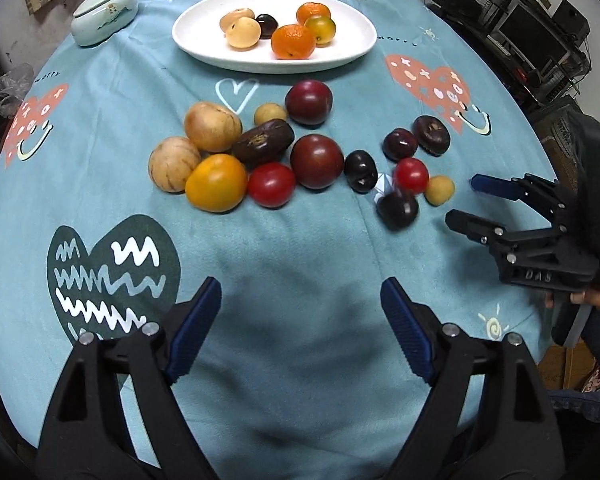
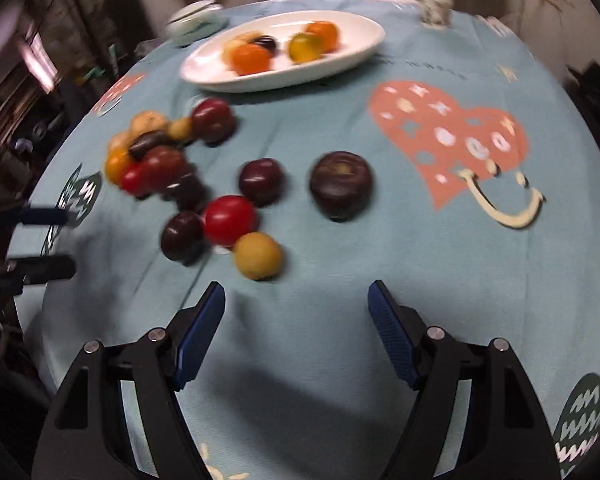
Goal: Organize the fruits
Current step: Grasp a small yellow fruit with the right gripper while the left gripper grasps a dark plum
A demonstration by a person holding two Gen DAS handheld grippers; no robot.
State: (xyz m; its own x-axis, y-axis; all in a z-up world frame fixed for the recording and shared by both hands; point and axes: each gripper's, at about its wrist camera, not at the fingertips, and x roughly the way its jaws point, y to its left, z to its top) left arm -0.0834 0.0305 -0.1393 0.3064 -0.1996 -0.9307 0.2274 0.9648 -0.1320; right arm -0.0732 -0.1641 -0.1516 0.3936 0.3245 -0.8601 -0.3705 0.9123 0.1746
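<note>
While six fruits are sitting on the plate [image 1: 352,46] near the table's far edge, both claws, left [image 1: 300,296] and right [image 2: 296,300], are gaping empty over the loose pile [image 1: 260,148].

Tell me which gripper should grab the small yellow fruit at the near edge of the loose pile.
Right. The right gripper is open with the small yellow fruit just ahead of its fingers. The left gripper, also open, faces bare cloth, with that fruit far off to its right.
</note>
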